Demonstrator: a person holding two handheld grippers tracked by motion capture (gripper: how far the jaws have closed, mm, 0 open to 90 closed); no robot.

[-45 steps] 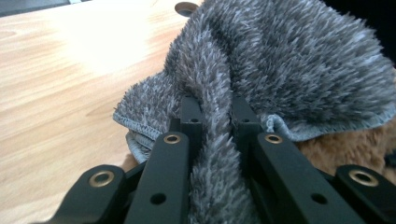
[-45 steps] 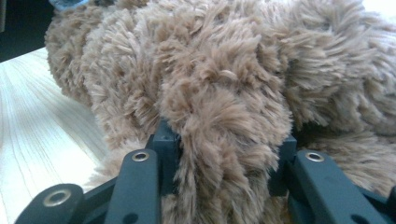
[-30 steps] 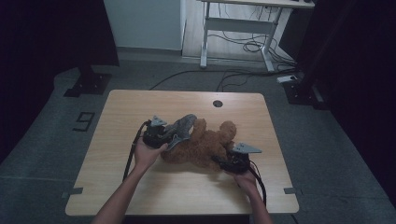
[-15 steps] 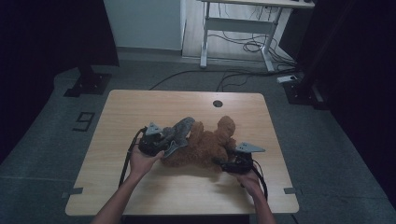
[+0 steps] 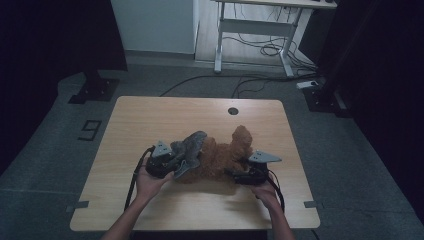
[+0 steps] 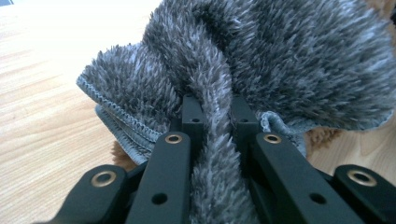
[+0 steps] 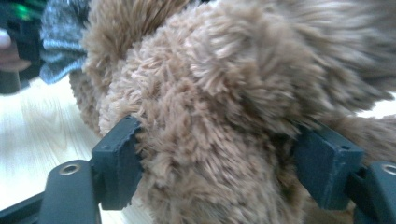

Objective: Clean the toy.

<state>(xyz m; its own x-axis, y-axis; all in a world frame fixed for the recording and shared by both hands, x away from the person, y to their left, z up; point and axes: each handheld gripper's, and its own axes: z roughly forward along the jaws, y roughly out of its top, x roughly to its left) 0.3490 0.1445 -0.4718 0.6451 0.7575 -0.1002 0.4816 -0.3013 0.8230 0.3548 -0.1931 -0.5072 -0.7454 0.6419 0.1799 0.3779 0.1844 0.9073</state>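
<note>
On the wooden bench (image 5: pixel 150 120), a brown plush toy (image 5: pixel 225 155) lies near the middle, with a grey fuzzy cloth (image 5: pixel 187 147) draped over its left side. The left claw (image 5: pixel 175 162) is pinched tight on a fold of the grey cloth. The right claw (image 5: pixel 235 175) has just been opening: its jaws stand spread around the brown plush toy's right near part, with fur bulging between the pads (image 7: pixel 116 161).

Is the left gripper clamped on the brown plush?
No, the left gripper pinches a fold of the grey fuzzy cloth, not the brown plush.
</note>
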